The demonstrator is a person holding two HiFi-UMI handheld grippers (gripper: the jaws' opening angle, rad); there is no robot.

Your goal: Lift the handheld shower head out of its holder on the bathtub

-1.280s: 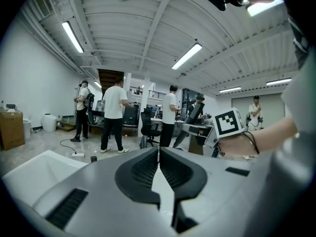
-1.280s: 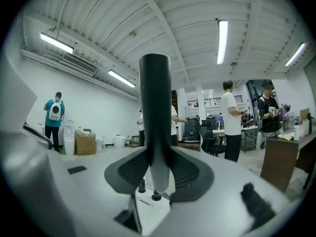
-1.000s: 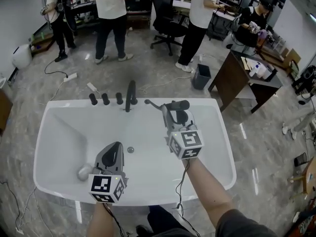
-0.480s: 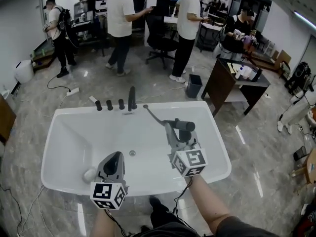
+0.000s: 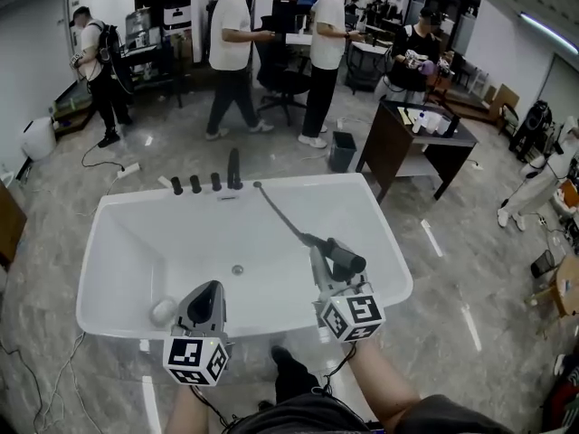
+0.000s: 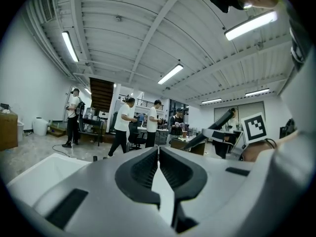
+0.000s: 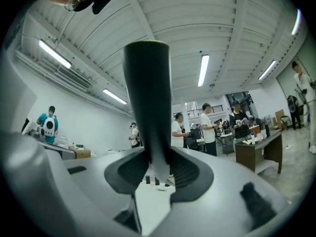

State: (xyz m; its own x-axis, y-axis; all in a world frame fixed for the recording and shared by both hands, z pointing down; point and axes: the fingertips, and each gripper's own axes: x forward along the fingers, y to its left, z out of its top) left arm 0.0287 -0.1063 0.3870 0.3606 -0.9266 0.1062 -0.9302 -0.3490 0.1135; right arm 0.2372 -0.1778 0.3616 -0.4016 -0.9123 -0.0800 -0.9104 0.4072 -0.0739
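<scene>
The right gripper [image 5: 331, 269] is clenching its fingers mid-handle on the handheld shower head [image 5: 346, 259] (rigid, likely slick, tethered by its hose [image 5: 280, 212]), while the left gripper [image 5: 210, 293] is idling clenched, empty.

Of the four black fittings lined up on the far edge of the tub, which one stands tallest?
The spout at the row's right end, beside where the hose starts; the three knobs to its left are short stubs.
</scene>
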